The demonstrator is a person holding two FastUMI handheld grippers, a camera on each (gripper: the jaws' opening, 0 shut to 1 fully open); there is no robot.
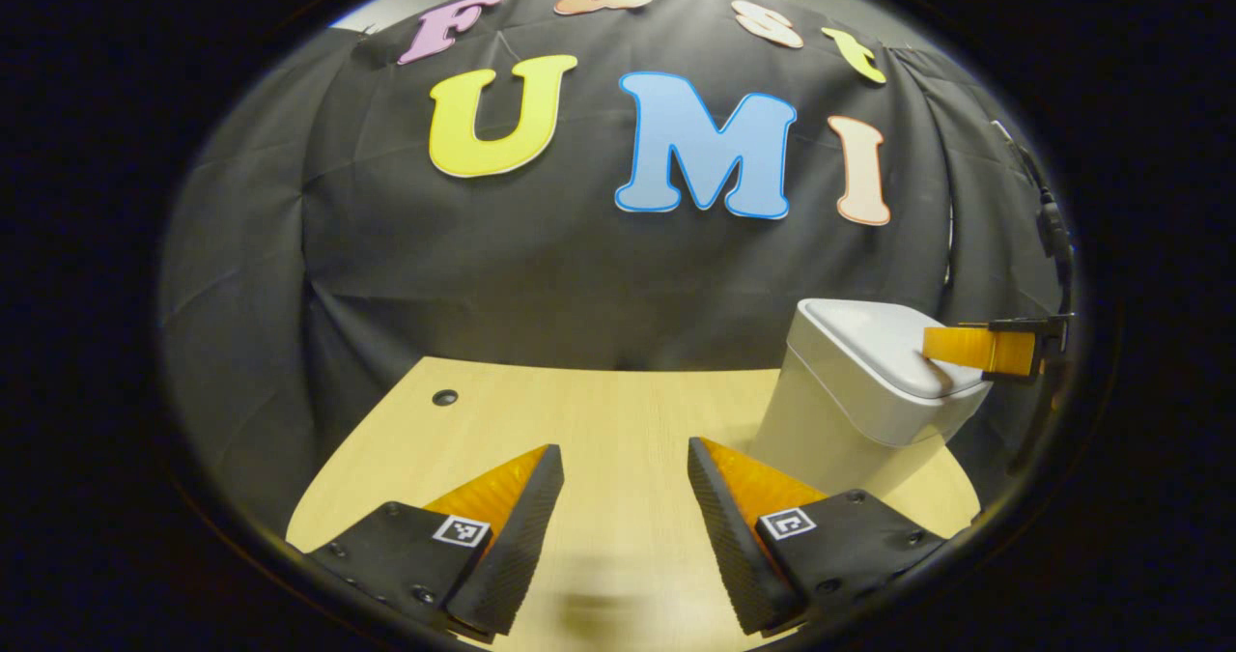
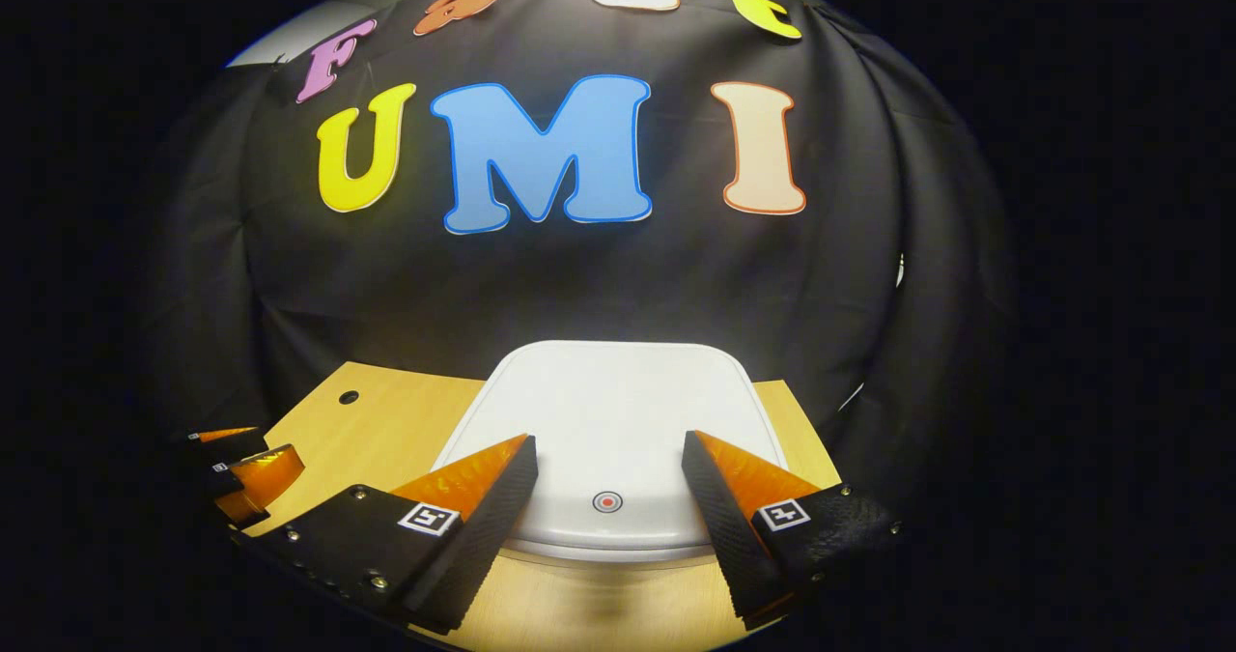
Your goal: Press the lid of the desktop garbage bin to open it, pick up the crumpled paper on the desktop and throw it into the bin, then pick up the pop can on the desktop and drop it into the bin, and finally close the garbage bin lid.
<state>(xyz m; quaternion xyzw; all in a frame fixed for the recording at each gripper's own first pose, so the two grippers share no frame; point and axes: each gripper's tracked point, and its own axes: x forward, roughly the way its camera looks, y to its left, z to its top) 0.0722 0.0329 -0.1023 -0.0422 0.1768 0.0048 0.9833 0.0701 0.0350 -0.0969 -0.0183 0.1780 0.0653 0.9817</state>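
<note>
**A:** Where's the bin sitting?

**B:** On the wooden desk, near its back edge by the black cloth wall. Lid is down flat and closed, with a small round red mark near the front edge.

**A:** And the right gripper?

**B:** Right over the bin, hovering just above the front of the lid, pointing level toward the wall. Its fingers are spread wide, one on each side of that red mark, nothing between them. From the left gripper view you catch its fingertip coming in from the bin's far side, at the lid's top edge; I can't tell whether it's touching.

**A:** The left gripper?

**B:** Off to the bin's left, held low over bare desk, aimed at the wall. Fingers apart there too, gripping nothing. The bin stands just beyond its right finger.

**A:** Anything else on the desk?

**B:** A small dark round hole in the desktop, well to the left of the bin, toward the back.
</note>
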